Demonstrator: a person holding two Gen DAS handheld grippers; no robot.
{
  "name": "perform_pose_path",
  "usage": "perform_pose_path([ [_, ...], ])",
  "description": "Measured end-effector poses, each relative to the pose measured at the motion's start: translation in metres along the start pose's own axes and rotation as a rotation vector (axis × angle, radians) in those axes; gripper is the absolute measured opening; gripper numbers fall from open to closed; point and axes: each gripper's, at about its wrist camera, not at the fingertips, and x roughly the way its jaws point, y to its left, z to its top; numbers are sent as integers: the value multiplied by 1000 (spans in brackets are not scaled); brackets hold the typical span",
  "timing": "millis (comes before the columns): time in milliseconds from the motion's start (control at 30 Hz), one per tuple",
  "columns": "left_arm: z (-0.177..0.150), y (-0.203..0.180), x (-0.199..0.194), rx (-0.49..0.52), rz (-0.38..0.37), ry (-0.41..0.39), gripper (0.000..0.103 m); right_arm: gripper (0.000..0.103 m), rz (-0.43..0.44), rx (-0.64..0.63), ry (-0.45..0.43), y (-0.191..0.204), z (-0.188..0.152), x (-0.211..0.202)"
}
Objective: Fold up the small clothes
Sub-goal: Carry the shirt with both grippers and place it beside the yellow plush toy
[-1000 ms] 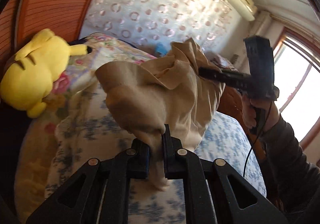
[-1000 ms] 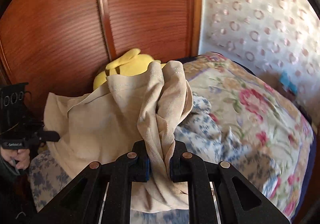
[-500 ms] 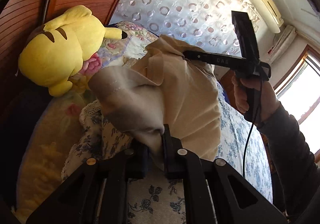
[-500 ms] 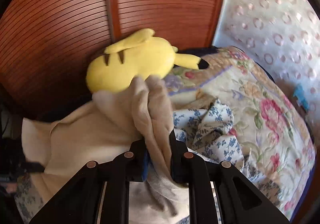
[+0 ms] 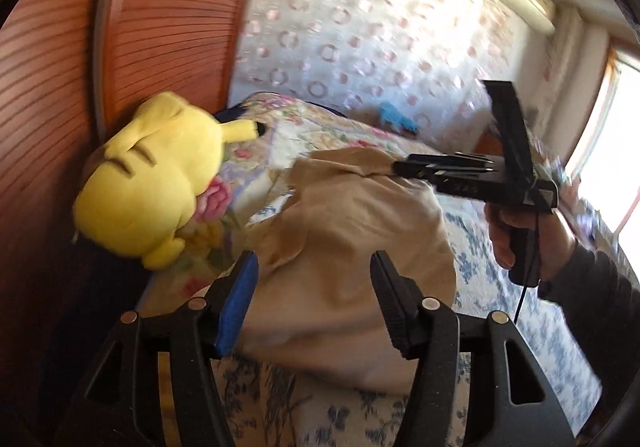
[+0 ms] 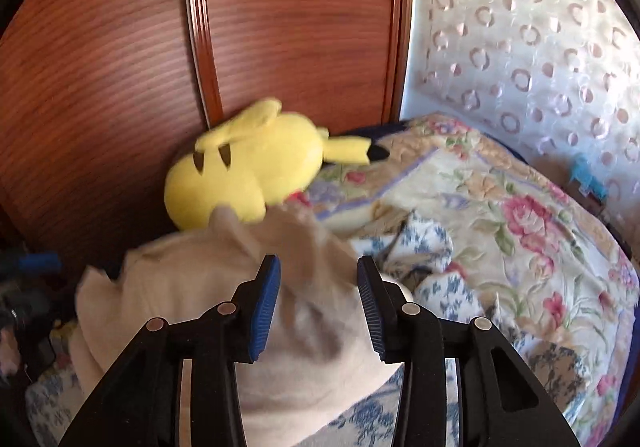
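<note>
A beige garment lies bunched on the bed, also in the right wrist view. My left gripper is open, its jaws spread on either side of the cloth and holding nothing. My right gripper is open too, just above the cloth's top fold. In the left wrist view the right gripper shows from the side, its tip at the garment's far edge; whether it touches the cloth there is unclear.
A yellow plush toy lies against the wooden headboard. A floral quilt and a blue-flowered sheet cover the bed. A small blue object sits by the patterned wall. A window is at the right.
Both grippers held the garment up in shut jaws. Both have now opened and let go, and the garment has dropped in a heap onto the bed.
</note>
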Motion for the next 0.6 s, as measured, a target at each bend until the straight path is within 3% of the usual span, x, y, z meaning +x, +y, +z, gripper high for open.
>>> perform_pose_path([
  [100, 5, 0, 36, 63, 64, 65, 60, 41, -35, 13, 45, -6, -9, 18],
  [167, 6, 16, 57, 64, 151, 97, 59, 41, -57, 49, 54, -16, -7, 28],
  [233, 7, 42, 62, 17, 223, 86, 59, 43, -99, 74, 57, -25, -4, 37],
  [300, 8, 77, 54, -100, 273, 56, 59, 44, -112, 109, 61, -28, 5, 40],
  [367, 5, 103, 45, -183, 284, 41, 59, 44, -131, 128, 56, -27, 5, 39],
  [467, 0, 115, 35, -164, 319, 47, 59, 45, -143, 139, 29, -19, 4, 27],
  [600, -6, 106, 18, -137, 312, 33, 59, 49, -140, 155, -10, -11, 3, 14],
])
